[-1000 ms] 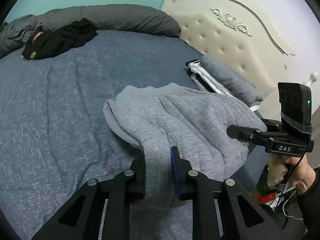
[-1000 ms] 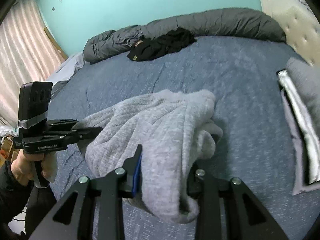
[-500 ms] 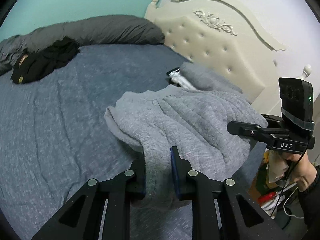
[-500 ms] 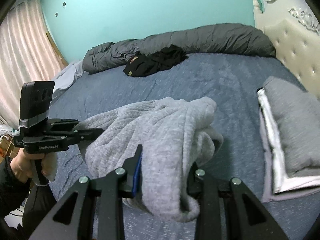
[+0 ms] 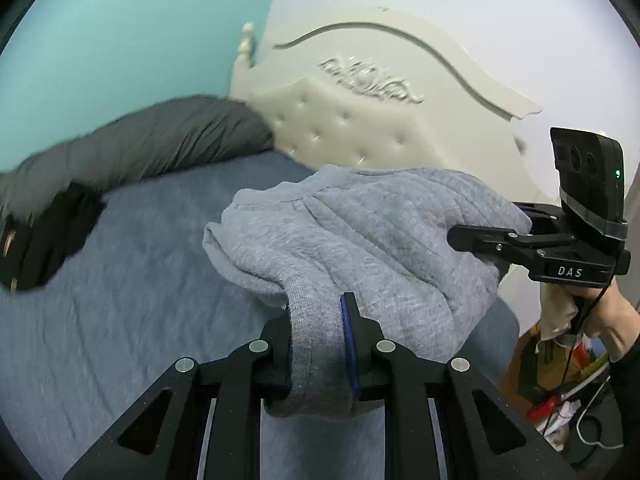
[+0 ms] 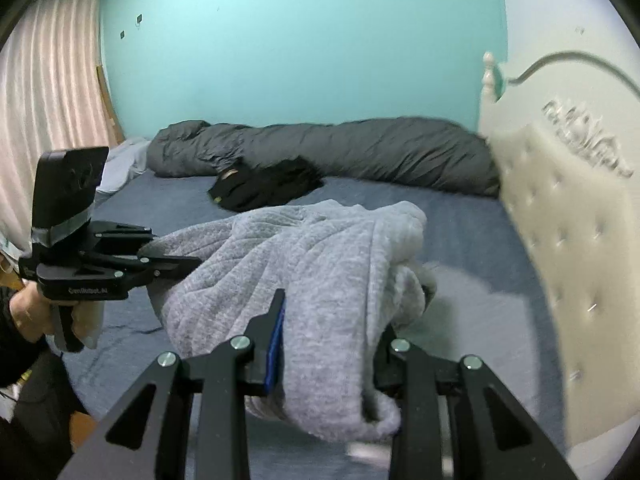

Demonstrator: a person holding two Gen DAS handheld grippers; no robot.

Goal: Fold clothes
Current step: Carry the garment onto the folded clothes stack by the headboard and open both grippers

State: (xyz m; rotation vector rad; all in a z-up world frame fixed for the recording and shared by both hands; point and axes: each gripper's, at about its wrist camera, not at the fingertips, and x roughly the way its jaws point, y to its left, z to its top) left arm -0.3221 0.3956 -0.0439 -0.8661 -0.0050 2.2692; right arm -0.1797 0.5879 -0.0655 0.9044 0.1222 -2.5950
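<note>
**Both grippers clamped on the grey sweater, held over the bed**

Far left in the right wrist view: pink curtain [image 6: 44, 92], then your left hand [image 6: 28, 312] on the handle of the left gripper [image 5: 316, 344]. Its fingers are closed on a thick fold of the grey sweater [image 5: 360, 236], ribbed edge bunched between the pads.

Middle: the sweater hangs bunched between your two grippers, lifted above the blue bedspread [image 5: 120, 320]; whether its lowest folds touch the bed can't be told. Behind it a black garment [image 6: 264, 188] lies on the bedspread, just in front of a rolled dark grey duvet [image 6: 340, 148] along the teal wall [image 6: 300, 40].

Right: the right gripper [image 6: 332, 336] is clamped on another wad of the sweater, cloth filling the gap between the fingers. In the left wrist view you see your right hand [image 5: 608, 316] under that gripper. The cream tufted headboard [image 6: 568, 240] fills the right edge, blurred.
</note>
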